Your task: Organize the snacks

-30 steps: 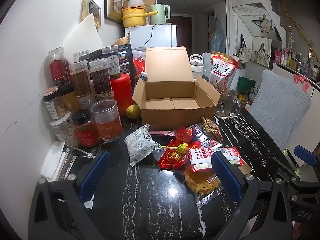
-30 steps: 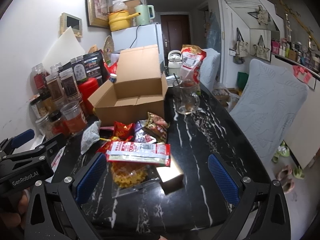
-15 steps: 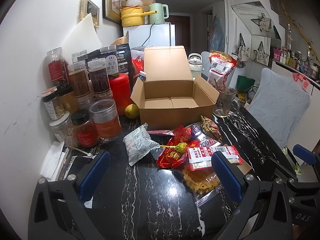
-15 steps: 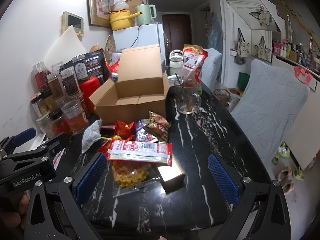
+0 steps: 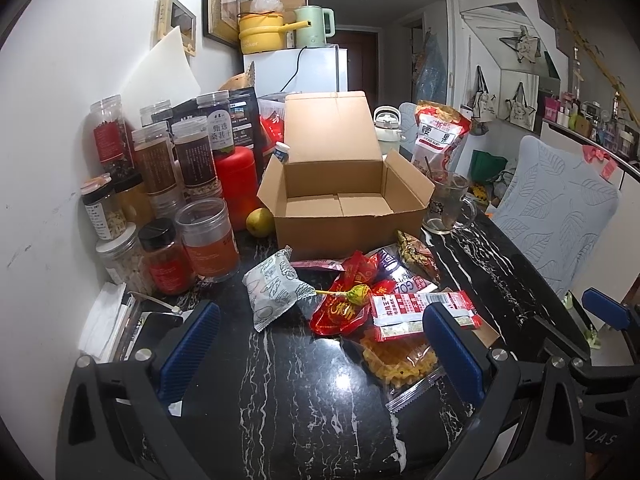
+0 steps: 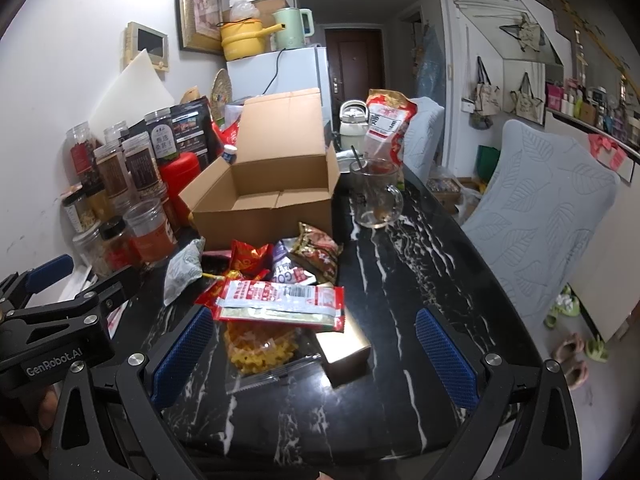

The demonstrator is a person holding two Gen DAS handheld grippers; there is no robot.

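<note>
1. Left hand-held gripper (image 5: 320,344): jaws spread wide, nothing between them, hovering over the near part of the black marbled surface (image 5: 280,392). Blue pads (image 5: 190,342) face inward.
2. Right hand-held gripper (image 6: 316,354): also wide and empty, hovering at the near edge of the surface. Its left pad sits just beside the snack pile; the left hand-held gripper's body shows at the left edge of this view.
3. Snack pile lies between the grippers and the box, loose on the surface:
   - waffle pack (image 6: 260,346), clear wrap, nearest the right hand-held gripper;
   - red-and-white pack (image 6: 280,300) lying across the waffle pack's far end;
   - small brown box (image 6: 346,350) touching the waffle pack's right side;
   - lollipop (image 5: 352,294) on top of a red bag (image 5: 340,312);
   - white pouch (image 5: 272,290) at the pile's left end, tilted;
   - dark wrapper (image 5: 418,254) at the far right, near the box.
4. Cardboard box (image 5: 344,208): open, lid flap upright at the back, inside empty, standing just behind the pile.
5. Left of the box: a cluster of jars (image 5: 208,240) against the wall, a red canister (image 5: 236,180) and a yellow fruit (image 5: 259,222) touching the box's left corner area.
6. Right of the box: glass mug (image 5: 450,208) with a spoon in it; a cashew bag (image 5: 438,140) upright behind it.
</note>
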